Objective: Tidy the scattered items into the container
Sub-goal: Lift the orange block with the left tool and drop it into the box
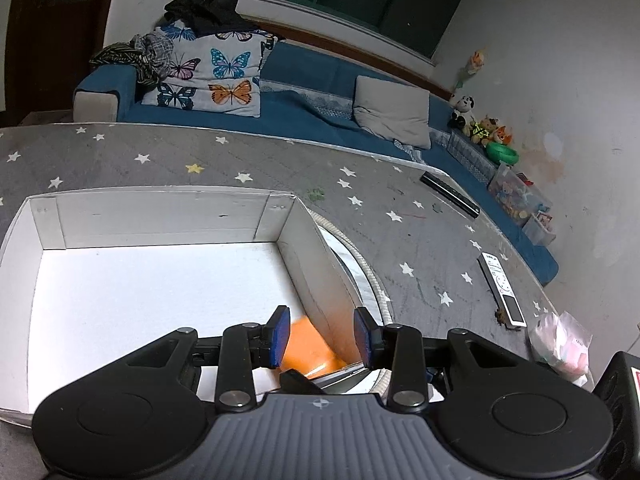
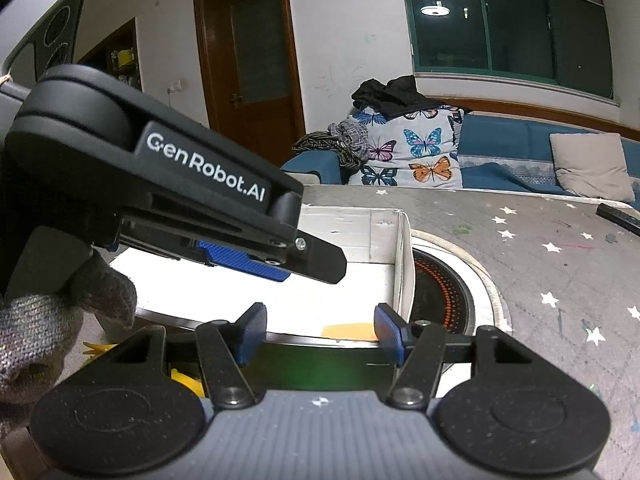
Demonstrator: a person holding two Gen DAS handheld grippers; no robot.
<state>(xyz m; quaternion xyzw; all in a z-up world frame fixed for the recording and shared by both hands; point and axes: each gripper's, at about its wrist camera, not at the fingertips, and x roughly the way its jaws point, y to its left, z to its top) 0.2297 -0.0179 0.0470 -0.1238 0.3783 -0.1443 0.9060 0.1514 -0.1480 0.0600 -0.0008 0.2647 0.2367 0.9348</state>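
Note:
A white cardboard box (image 1: 160, 216) stands on the grey star-patterned table cover (image 1: 400, 216). An orange flat item (image 1: 308, 344) lies on the box floor in the near right corner, blurred in the left wrist view. My left gripper (image 1: 322, 336) hovers over it, open, and the item lies below the pads. The right wrist view shows the same box (image 2: 404, 264), the orange item (image 2: 348, 330) and the left gripper's fingers (image 2: 320, 258) above the box. My right gripper (image 2: 320, 334) is at the box's near edge, shut on a dark green-tinged flat item (image 2: 312, 368) that spans its pads.
A white remote (image 1: 502, 290), a black remote (image 1: 450, 194) and a clear bag of pink things (image 1: 564, 344) lie on the table's right side. A round burner (image 2: 436, 284) sits beside the box. A gloved hand (image 2: 40, 332) holds the left gripper. A blue sofa (image 1: 304, 112) is behind.

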